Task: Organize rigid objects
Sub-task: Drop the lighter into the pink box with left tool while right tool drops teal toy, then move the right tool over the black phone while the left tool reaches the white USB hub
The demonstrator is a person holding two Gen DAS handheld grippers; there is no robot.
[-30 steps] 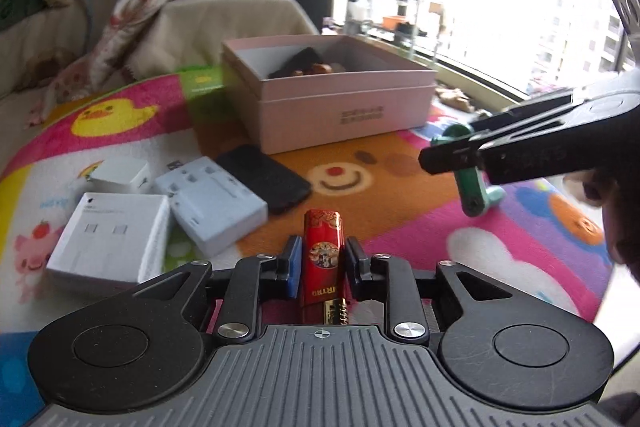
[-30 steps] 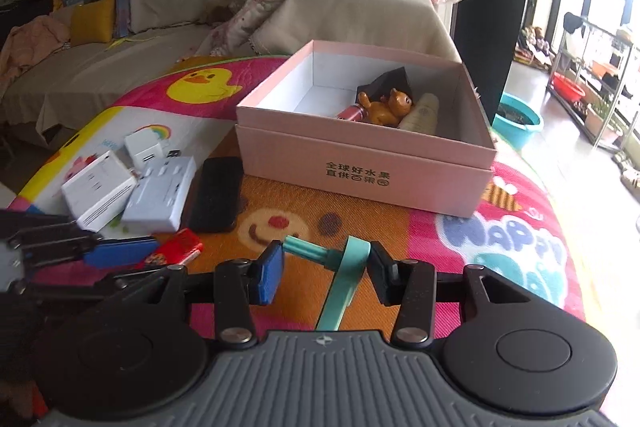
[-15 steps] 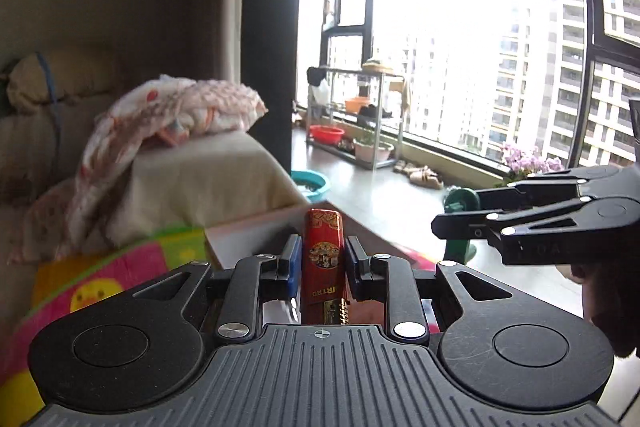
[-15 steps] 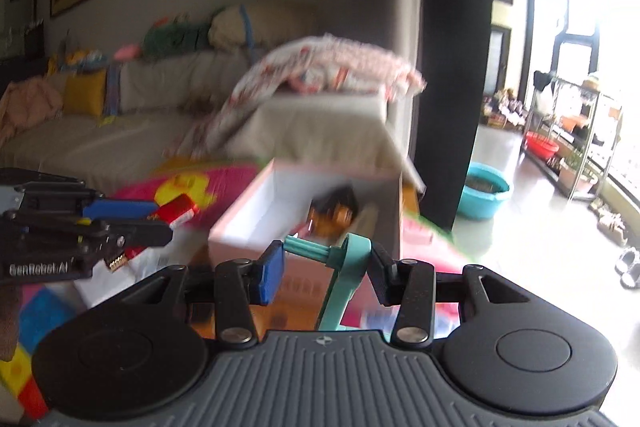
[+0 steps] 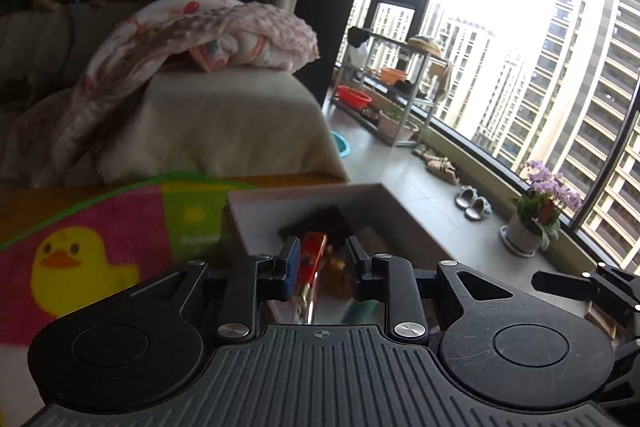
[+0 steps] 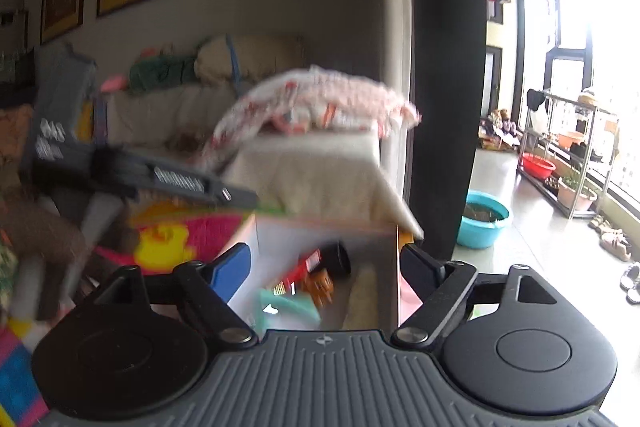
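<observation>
My left gripper [image 5: 320, 263] hangs over the open pink box [image 5: 256, 215], jaws parted. The red lighter [image 5: 310, 263] tilts between them, blurred, apparently loose against the left pad. My right gripper [image 6: 326, 267] is wide open and empty above the same box [image 6: 276, 239]. The teal clip [image 6: 286, 307] lies in the box below it, with the red lighter [image 6: 304, 267], a black item [image 6: 338, 259] and an orange toy [image 6: 318, 285]. The left gripper's body [image 6: 160, 183] shows blurred in the right wrist view.
The box stands on a colourful duck-print mat [image 5: 80, 247]. A sofa with a floral blanket [image 5: 200, 27] is behind. At the right are a window ledge with a flower pot [image 5: 528, 231], a shelf rack [image 6: 568, 167] and a blue basin [image 6: 484, 219].
Both grippers moved over the pink box and opened. The teal clip dropped from the right gripper into the box. The left jaws parted and the lighter tilted loose.
</observation>
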